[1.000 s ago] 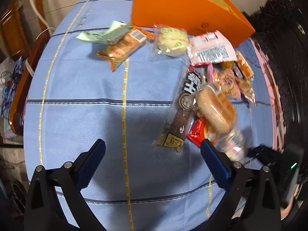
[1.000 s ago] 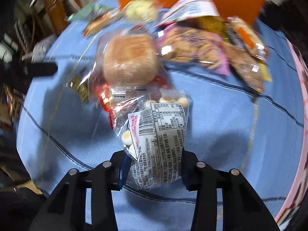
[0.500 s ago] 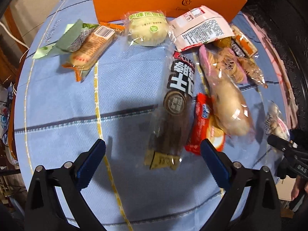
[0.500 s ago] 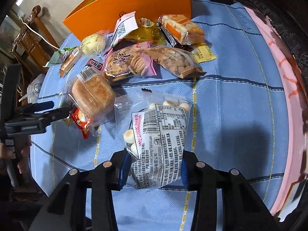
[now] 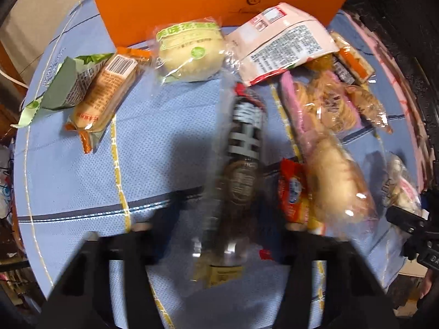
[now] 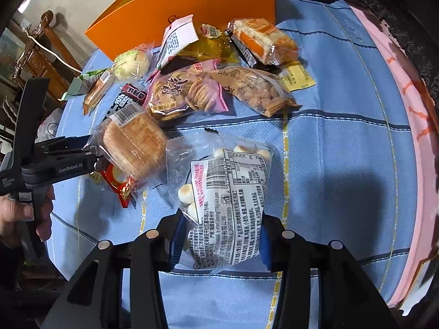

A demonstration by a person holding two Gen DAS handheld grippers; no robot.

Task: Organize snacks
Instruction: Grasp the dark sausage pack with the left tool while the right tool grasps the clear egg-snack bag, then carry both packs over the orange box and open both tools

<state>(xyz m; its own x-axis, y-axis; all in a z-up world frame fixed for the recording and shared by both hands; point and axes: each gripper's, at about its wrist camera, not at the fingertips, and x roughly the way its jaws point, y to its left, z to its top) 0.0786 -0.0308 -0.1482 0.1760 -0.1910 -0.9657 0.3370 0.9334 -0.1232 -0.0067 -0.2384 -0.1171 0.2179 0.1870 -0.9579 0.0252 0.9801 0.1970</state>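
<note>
1. Orange box [image 6: 192, 13] stands at the blue cloth's [image 6: 343, 150] far edge; its gold logo is too small to read.
2. Dark bar [image 5: 244, 170] lies lengthwise, running away from the left gripper [image 5: 219, 246], whose jaws have just been closing around its near end; blur hides contact.
3. Right gripper [image 6: 219, 244] clamps a clear pouch [image 6: 227, 192], barcode label uppermost.
4. "GenRobot.AI" is readable on the left gripper's body.

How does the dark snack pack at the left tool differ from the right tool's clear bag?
The dark snack pack is long and slim with dark print; the clear bag is wider, showing small pale round pieces. The clear bag is clamped by the right tool; the dark snack pack lies between the left tool's jaws, which have just been closing. Both are plastic-wrapped.
</note>
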